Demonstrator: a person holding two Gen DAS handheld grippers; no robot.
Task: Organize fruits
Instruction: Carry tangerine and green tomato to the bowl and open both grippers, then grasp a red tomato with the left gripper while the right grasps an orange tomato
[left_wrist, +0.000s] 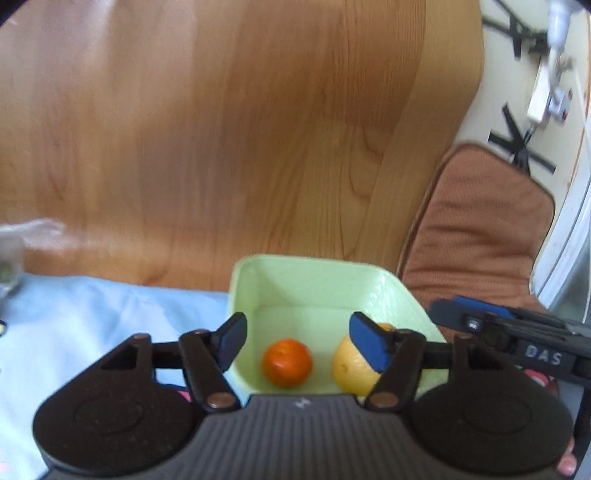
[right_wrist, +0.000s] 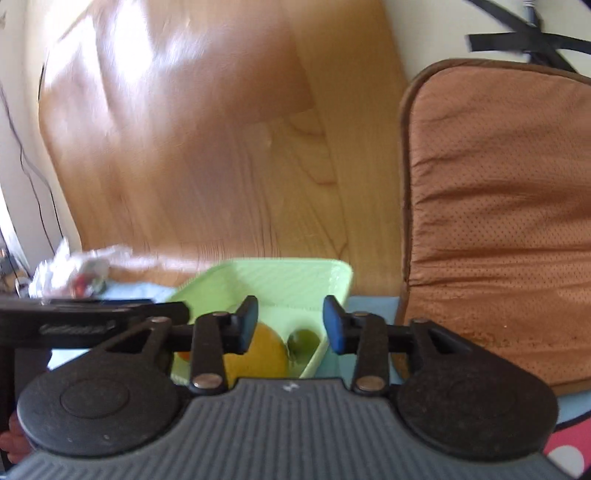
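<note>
Pale green plastic forms the square bin (left_wrist: 314, 284) below the left tongs (left_wrist: 295, 338), whose blue pads stand apart and grip nothing. The bin rests on a blue cloth over the wooden surface (left_wrist: 221, 129). Inside lie a glossy orange tangerine (left_wrist: 287, 362) and, near it, a larger dull yellow citrus (left_wrist: 351, 369).

From the right view, the right tongs (right_wrist: 290, 325) are likewise parted and empty above the same bin (right_wrist: 295, 277). The yellow fruit (right_wrist: 258, 358) sits beside a small green fruit (right_wrist: 303, 342). Three fruits appear binned; whether more remain cannot be told.
</note>
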